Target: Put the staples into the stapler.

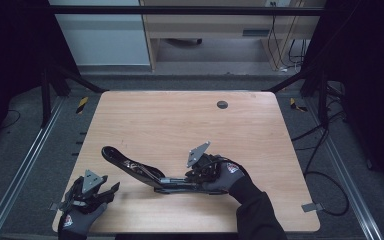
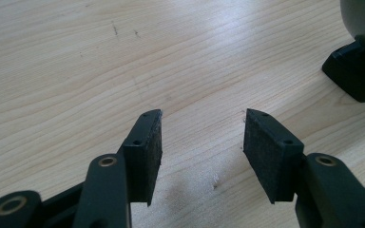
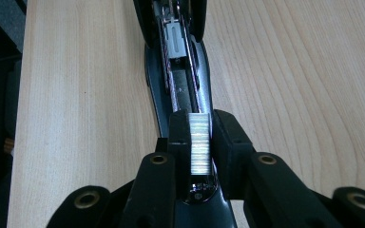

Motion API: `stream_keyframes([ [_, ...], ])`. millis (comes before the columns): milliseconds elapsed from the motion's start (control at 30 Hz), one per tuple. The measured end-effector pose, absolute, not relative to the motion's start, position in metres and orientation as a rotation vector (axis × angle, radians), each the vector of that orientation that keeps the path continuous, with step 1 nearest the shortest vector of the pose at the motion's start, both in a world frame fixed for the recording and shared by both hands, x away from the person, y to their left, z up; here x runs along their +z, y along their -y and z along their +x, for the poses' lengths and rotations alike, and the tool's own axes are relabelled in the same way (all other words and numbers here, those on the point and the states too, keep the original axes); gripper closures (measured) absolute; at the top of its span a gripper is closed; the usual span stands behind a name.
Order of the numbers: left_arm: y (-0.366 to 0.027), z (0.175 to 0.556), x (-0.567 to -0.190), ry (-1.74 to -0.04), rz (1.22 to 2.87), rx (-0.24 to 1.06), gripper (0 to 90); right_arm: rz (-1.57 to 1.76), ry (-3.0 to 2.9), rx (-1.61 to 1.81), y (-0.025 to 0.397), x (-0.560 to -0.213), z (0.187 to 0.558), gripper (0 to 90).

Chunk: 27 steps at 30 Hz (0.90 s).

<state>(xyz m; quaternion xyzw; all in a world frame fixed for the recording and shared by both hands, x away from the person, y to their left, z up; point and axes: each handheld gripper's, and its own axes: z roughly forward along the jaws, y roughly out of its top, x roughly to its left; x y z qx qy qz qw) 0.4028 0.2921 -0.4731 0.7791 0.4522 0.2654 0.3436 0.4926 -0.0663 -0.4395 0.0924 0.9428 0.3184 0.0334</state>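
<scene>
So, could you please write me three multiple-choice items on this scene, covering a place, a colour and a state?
1. Where does the opened stapler lie on the table?
A. far edge
B. near half, between the two grippers
C. off the table

2. What colour is the strip of staples in the right gripper?
A. red
B. silvery
C. blue

3. How do the left gripper's fingers stand?
A. apart, with bare table between them
B. shut on the stapler
C. shut on staples

Answers:
1 B, the high view shows it between the grippers.
2 B, the right gripper view shows a shiny metal strip.
3 A, the left gripper view shows wood between them.
</scene>
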Motion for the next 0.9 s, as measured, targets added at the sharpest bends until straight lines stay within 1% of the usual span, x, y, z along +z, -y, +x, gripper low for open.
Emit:
stream_keyframes([
  [600,-0.292,0.4027,-0.4731,-1.175,2.027,0.69,47.5,0.286,-2.896,0.945,0.0643,-0.4413,0.491,77.2],
  [900,-0.2917,0.4028,-0.4735,-1.174,2.026,0.69,47.4,0.319,-2.884,0.981,0.0645,-0.4407,0.4897,71.6],
])
